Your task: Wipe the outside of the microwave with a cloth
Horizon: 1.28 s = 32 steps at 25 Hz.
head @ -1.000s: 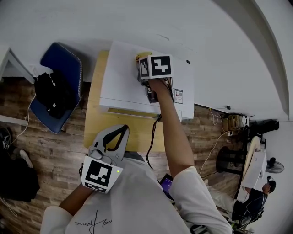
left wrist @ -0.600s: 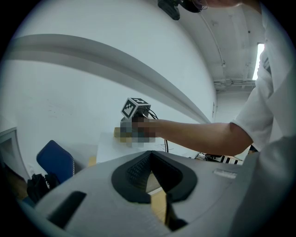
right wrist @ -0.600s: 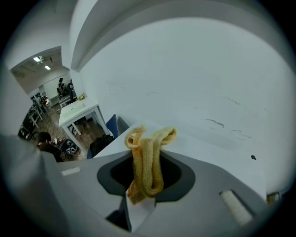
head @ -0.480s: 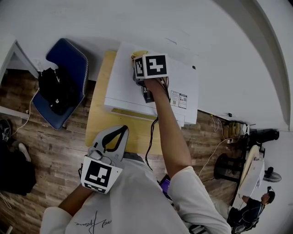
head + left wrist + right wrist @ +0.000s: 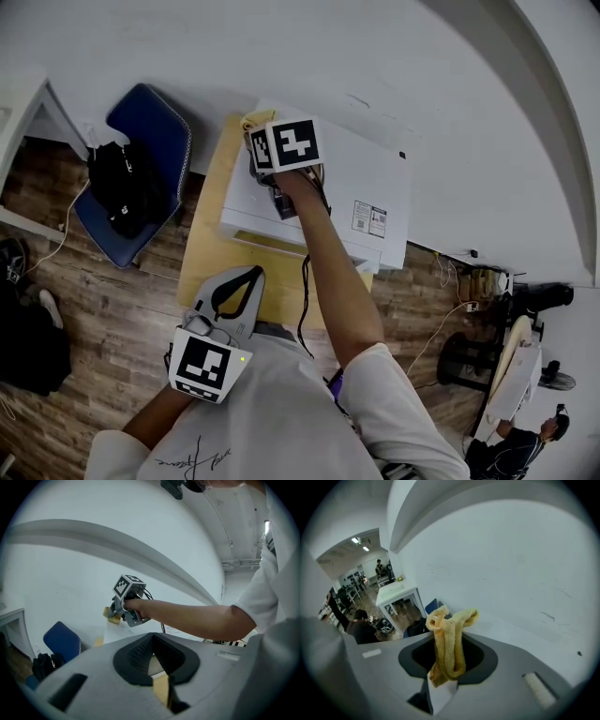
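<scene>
The white microwave stands on a wooden table, and I see its top from above. My right gripper is over the top's back-left corner, shut on a yellow cloth that pokes out past its marker cube. In the right gripper view the folded cloth stands up between the jaws of the right gripper, against a white wall. My left gripper is held low near my body, jaws together, holding nothing. The left gripper view shows the right gripper and the cloth on the microwave.
A blue chair with a black bag on it stands left of the table. A black cable hangs from my right arm. Chairs and cables lie on the wood floor at the right. People sit in the far room.
My right gripper has slid left across the microwave's top with the cloth, from near the middle to the back-left corner. The left gripper has stayed put.
</scene>
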Each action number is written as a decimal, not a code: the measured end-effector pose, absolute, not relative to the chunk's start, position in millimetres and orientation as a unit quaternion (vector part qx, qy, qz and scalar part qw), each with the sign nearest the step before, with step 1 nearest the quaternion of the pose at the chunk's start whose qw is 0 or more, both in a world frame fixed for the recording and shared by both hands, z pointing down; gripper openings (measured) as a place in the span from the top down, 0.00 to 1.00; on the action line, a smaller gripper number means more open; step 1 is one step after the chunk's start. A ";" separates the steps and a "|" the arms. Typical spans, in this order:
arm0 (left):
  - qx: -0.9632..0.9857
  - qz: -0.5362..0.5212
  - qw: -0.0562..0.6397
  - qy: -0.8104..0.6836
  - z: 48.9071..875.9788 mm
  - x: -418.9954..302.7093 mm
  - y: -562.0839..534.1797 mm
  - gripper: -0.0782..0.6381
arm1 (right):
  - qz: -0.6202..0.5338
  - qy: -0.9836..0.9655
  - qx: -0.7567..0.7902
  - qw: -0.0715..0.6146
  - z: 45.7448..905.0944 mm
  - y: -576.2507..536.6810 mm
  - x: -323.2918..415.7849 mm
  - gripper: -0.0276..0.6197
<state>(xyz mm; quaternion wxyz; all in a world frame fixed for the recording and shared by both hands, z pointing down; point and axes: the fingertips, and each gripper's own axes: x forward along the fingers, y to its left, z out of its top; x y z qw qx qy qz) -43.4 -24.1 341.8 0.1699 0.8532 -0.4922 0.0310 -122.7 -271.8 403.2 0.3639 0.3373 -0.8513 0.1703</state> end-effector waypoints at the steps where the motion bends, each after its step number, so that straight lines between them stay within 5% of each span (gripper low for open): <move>1: 0.853 0.030 0.169 -0.494 340.8 -43.4 -24.3 0.90 | 0.184 -0.860 0.322 0.350 399.3 -266.9 -128.8 0.78; 14: 0.883 0.049 0.168 -0.435 348.5 -0.1 -26.5 0.90 | 0.301 -0.869 0.338 0.199 324.5 -271.9 -12.4 0.78; 32: 0.913 0.067 0.161 -0.368 346.5 60.1 -40.3 0.90 | 0.312 -0.766 0.505 0.248 362.4 -274.7 233.5 0.78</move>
